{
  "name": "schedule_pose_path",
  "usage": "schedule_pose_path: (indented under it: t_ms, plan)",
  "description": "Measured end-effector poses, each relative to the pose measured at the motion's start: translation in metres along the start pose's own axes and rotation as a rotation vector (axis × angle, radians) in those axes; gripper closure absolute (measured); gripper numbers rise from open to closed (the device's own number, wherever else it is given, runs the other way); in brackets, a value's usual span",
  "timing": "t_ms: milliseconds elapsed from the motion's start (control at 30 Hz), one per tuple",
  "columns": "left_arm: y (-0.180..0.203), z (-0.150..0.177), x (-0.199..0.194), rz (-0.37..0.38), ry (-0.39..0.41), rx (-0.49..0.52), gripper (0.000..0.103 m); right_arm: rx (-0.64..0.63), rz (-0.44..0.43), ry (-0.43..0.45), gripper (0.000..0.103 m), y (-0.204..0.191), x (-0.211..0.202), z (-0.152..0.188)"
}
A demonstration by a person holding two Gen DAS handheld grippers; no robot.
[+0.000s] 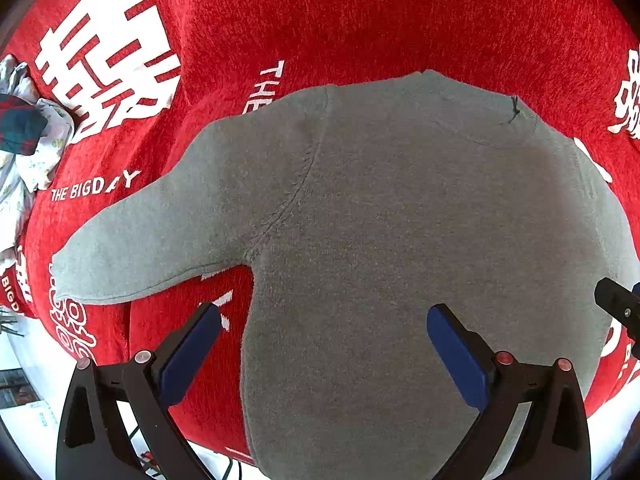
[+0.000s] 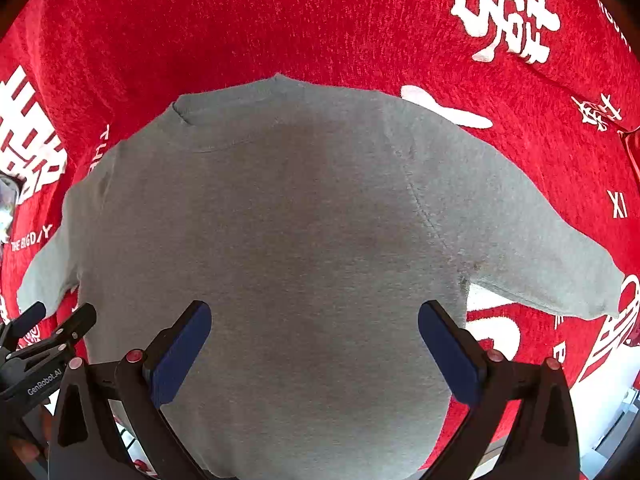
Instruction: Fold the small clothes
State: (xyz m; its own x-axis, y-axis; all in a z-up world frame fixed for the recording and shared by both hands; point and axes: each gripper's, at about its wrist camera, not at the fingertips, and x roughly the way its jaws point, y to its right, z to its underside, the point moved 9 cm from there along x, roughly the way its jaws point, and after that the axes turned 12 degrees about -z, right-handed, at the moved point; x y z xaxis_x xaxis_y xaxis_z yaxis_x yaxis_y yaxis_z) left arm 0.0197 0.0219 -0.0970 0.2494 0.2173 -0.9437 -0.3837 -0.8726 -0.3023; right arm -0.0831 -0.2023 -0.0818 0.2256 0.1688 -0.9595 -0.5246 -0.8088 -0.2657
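Observation:
A small grey sweatshirt (image 1: 400,220) lies flat and spread out on a red cloth, neckline away from me, both short sleeves stretched sideways. Its left sleeve (image 1: 152,232) shows in the left wrist view, its right sleeve (image 2: 540,248) in the right wrist view. My left gripper (image 1: 324,316) hovers open above the sweatshirt's lower left part, blue pads wide apart with nothing between them. My right gripper (image 2: 314,314) is open too, above the grey sweatshirt (image 2: 300,240) near its lower middle. The left gripper (image 2: 56,316) also shows at the left edge of the right wrist view.
The red cloth (image 1: 360,20) with white characters and lettering covers the table. A heap of other small clothes (image 1: 24,132), pale printed and dark plaid, lies at the far left. The cloth's front edge hangs over a white surface (image 1: 28,412) below.

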Motion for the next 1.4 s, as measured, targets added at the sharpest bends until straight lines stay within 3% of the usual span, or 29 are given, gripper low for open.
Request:
schedule_pose_path:
  t_ms: [1400]
  plan:
    - [-0.0031,0.0059,-0.006,-0.005,0.007,-0.008,0.0,-0.022,-0.001,0.015,0.0,-0.0033,-0.0039,0.0045]
